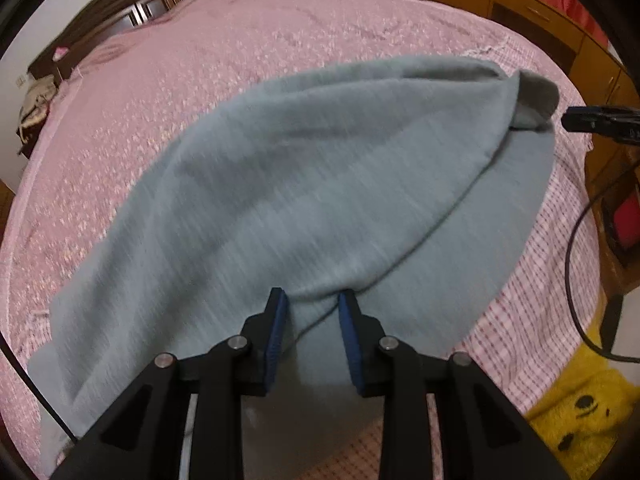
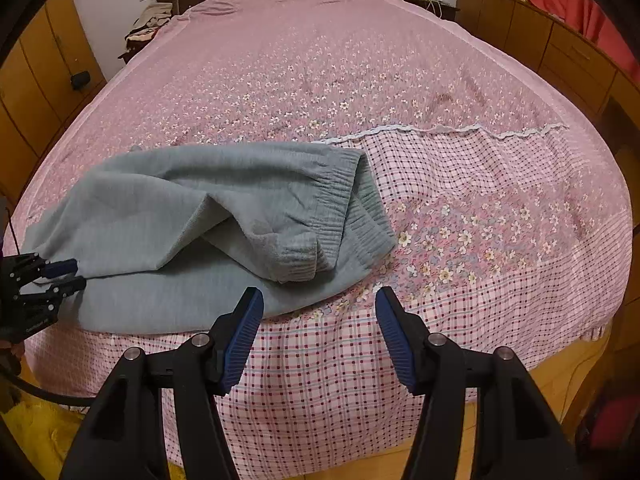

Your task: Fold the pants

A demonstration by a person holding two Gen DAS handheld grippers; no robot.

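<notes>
At left, we see the left gripper (image 1: 312,300) with its blue pads (image 1: 277,332) narrowed onto a raised fold of the grey-green pants (image 1: 304,200), pinching the cloth between them. The pants spread ahead of these tongs across the pink floral bedspread (image 1: 208,64), the ribbed waistband (image 2: 340,216) at the far end. At right, the right gripper (image 2: 318,300) is spread wide, holding nothing, just short of the pants' near edge, over the checked border (image 2: 340,360).
</notes>
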